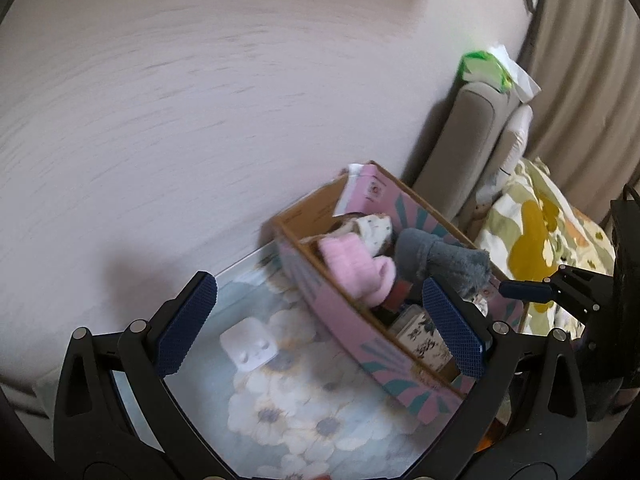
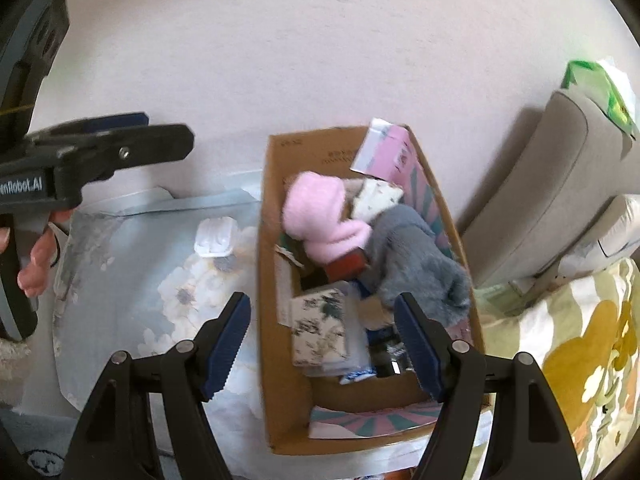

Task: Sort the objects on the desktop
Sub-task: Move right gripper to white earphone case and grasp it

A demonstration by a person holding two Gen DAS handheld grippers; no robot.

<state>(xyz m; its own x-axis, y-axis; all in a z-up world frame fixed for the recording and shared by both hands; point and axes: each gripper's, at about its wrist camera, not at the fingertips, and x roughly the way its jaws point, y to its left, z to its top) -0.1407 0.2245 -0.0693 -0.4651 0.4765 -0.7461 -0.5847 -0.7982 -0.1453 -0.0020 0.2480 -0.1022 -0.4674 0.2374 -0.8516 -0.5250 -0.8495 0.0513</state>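
Both tongs tilt steeply downward with nothing between their blue pads. The left tongs stand spread wide and empty, a bare hand curled round their grip. The right tongs gape about halfway, empty too.

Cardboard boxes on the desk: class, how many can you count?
1: the cardboard box stands on the floral mat near the wall, filled with soft items. Others may be hidden outside both views.
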